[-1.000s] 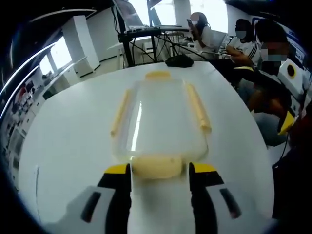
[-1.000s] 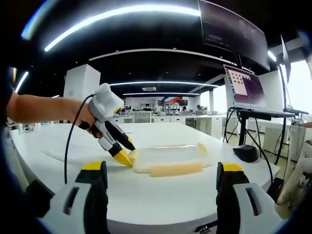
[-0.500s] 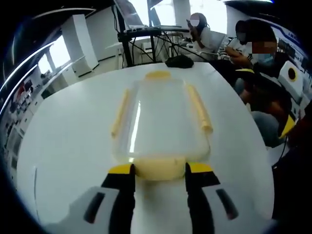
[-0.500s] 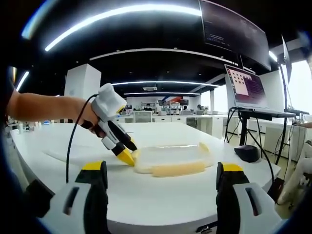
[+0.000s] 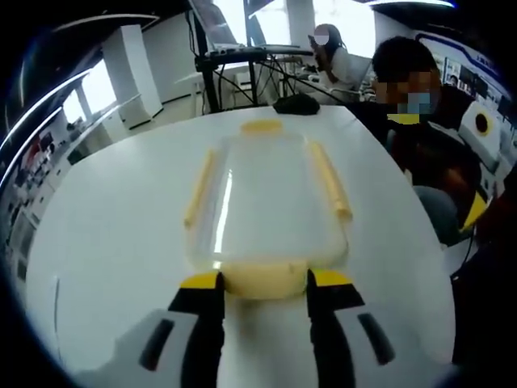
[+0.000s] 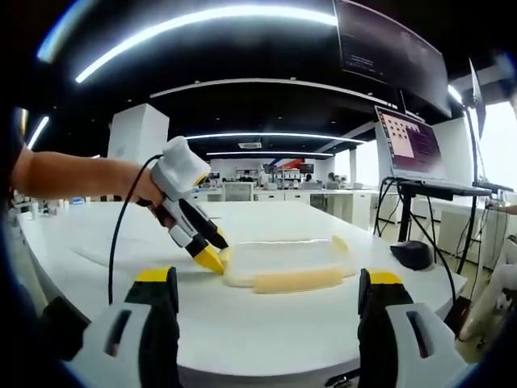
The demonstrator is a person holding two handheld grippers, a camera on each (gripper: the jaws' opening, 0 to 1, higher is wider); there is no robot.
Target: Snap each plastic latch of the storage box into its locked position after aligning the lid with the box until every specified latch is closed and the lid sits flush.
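Box first: the clear plastic storage box with pale yellow latches (image 5: 266, 206) lies flat on your round white table (image 5: 113, 226), well in from its edges, lengthwise away from your left gripper. In the left gripper view your left gripper (image 5: 264, 283) has its yellow-tipped black jaws either side of the near-end pale yellow latch (image 5: 265, 277), close against its two ends; you grip that latch between them. The two long side latches (image 5: 329, 179) run along the lid's flanks and another short one (image 5: 262, 125) sits at the far end. Past the table's far edge a black stand carries a laptop (image 5: 212, 23), a dark object (image 5: 296, 102) rests on the table near that edge, and seated people (image 5: 420, 121) are off the right edge.

In the right gripper view your right gripper (image 6: 268, 283) hangs off the table's near edge with its jaws spread wide and nothing between them, well apart from the box (image 6: 283, 260). There your left hand (image 6: 149, 194) brings the left gripper down onto the box's left end, its yellow tips touching the latch
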